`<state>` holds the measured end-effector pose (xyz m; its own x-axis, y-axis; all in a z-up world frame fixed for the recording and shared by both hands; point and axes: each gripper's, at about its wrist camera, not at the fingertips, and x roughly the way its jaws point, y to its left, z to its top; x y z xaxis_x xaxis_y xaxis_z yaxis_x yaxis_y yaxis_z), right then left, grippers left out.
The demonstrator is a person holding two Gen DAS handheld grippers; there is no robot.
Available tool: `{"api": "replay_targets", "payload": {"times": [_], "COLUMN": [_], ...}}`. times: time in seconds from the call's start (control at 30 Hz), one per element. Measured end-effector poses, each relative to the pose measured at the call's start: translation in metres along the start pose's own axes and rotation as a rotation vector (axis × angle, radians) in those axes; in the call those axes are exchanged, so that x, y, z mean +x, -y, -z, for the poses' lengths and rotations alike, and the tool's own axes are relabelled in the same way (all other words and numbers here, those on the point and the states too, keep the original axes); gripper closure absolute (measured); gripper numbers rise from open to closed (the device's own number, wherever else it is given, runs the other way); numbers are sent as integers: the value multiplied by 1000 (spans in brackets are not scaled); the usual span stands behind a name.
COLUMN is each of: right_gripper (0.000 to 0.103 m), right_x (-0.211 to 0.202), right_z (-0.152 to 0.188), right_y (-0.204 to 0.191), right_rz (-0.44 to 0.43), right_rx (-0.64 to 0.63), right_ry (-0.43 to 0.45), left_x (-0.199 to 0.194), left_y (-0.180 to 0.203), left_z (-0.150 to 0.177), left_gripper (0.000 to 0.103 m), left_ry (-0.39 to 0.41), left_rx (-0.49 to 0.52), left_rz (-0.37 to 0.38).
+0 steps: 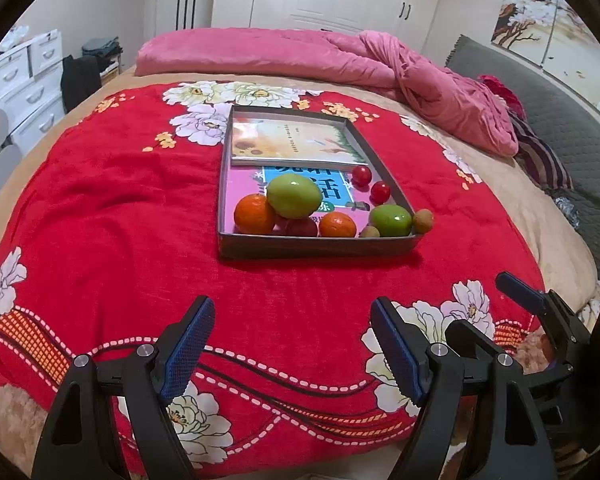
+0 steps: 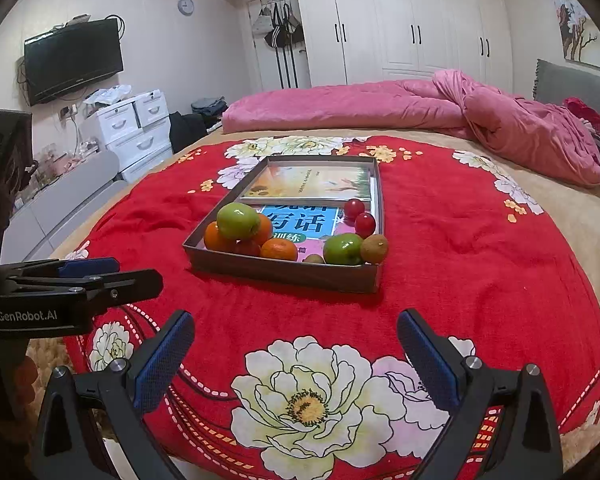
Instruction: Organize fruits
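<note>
A shallow grey box (image 1: 316, 246) (image 2: 284, 272) lies on the red flowered blanket with two books in it. Along its near side lie a big green apple (image 1: 294, 195) (image 2: 238, 220) on top of oranges (image 1: 254, 214) (image 2: 279, 249), a smaller green apple (image 1: 391, 220) (image 2: 342, 249), two red cherry tomatoes (image 1: 361, 175) (image 2: 365, 224) and small brown fruits. One brown fruit (image 1: 423, 221) (image 2: 374, 249) sits at the box's right corner, seemingly just outside. My left gripper (image 1: 292, 354) and right gripper (image 2: 296, 368) are open and empty, well short of the box.
The red blanket (image 1: 120, 220) covers a bed, with a rumpled pink quilt (image 1: 340, 60) at the far side and a grey headboard (image 1: 560, 112) on the right. White drawers (image 2: 140, 128) and a wall TV (image 2: 72, 60) stand left. The right gripper also shows in the left wrist view (image 1: 540, 320).
</note>
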<state>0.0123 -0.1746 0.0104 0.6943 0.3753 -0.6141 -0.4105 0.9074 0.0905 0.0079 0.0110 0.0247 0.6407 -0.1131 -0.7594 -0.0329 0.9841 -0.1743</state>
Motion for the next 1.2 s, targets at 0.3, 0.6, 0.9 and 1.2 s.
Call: {"api": "replay_targets", "payload": {"times": [0.3,0.6,0.9,1.2], "right_gripper": [1,1,1,1], "right_x": [1,1,1,2], "right_z": [0,0,0,0], "right_y": [0,0,0,-2], "right_rz": [3,1,1,4], "right_rx": [-4,-4,-3,-5], "right_ry": [0,2,3,1], "left_x": [0,0,0,0], "left_y": [1,1,1,3], "left_z": [-1,-1,-1,-1], "left_gripper": [22,22,22,22], "left_ry": [-2,-2,-4,-5], "left_rx": [3,5,1,9], "left_rz": [-3,-10,-4,-19]}}
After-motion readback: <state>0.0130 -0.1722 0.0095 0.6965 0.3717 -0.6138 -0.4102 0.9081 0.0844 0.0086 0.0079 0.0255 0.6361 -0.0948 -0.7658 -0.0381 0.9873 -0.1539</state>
